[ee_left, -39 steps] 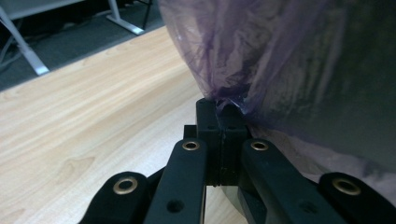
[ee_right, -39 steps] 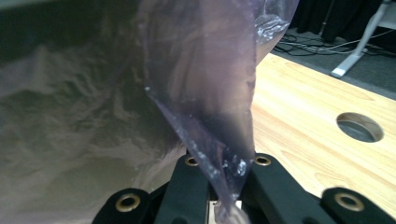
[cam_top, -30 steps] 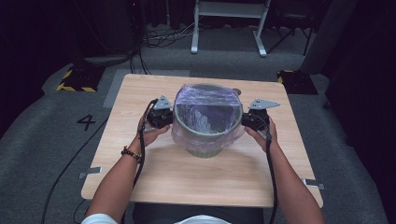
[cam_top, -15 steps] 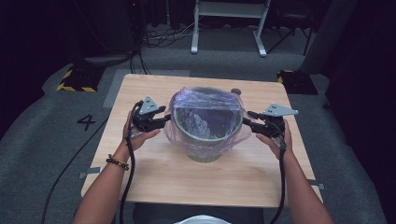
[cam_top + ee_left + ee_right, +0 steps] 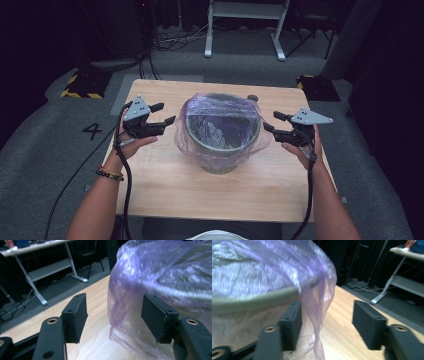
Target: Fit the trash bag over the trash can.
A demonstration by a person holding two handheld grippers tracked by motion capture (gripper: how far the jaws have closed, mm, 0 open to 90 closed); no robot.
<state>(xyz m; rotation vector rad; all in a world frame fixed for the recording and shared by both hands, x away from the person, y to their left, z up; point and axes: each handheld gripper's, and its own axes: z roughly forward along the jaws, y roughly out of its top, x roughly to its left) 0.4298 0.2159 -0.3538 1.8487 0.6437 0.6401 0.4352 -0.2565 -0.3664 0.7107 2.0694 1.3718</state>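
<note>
Bin (image 5: pixel 220 150) centred on surface (image 5: pixel 165 185), purple liner (image 5: pixel 200 107) draped over rim for lining; left tongs (image 5: pixel 161 114) and right tongs (image 5: pixel 272 121) just opened, holding nothing.

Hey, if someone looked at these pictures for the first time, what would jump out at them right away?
Most striking is the grey-green bin in the middle of the wooden table, lined with a shiny purple plastic bag folded over its rim and hanging down the sides. Flanking it are the left gripper and the right gripper, each in a hand, jaws open and pointing at the bag without gripping it.
</note>
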